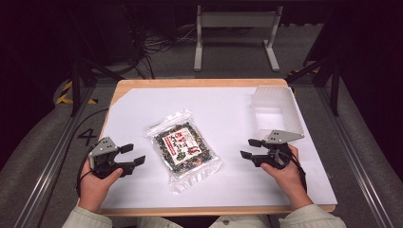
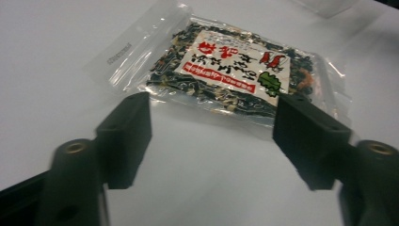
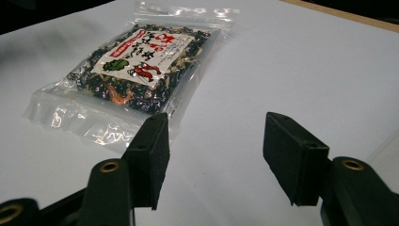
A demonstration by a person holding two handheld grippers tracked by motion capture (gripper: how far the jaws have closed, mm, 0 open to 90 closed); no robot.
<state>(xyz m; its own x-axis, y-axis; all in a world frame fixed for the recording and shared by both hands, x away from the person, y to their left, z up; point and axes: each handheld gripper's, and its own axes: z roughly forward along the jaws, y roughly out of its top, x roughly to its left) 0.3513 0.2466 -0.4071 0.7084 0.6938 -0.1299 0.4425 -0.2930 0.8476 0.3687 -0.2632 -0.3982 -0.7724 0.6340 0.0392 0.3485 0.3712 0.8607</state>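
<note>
A clear plastic packet [image 1: 183,148] of dark dried food with a white and red label lies flat in the middle of the white sheet. My left gripper [image 1: 134,155] rests at the packet's left, jaws open and empty, pointing toward it. In the left gripper view the packet [image 2: 226,70] lies just beyond the two black fingertips [image 2: 127,136]. My right gripper [image 1: 251,148] sits to the packet's right, also open with nothing between its jaws. The right gripper view shows the packet [image 3: 136,70] ahead and to the left of its jaws.
A translucent plastic box [image 1: 276,112] stands at the back right of the table, just behind the right gripper. The white sheet [image 1: 223,109] covers most of the wooden tabletop [image 1: 199,83]. A white metal stand [image 1: 236,33] and cables lie on the floor beyond.
</note>
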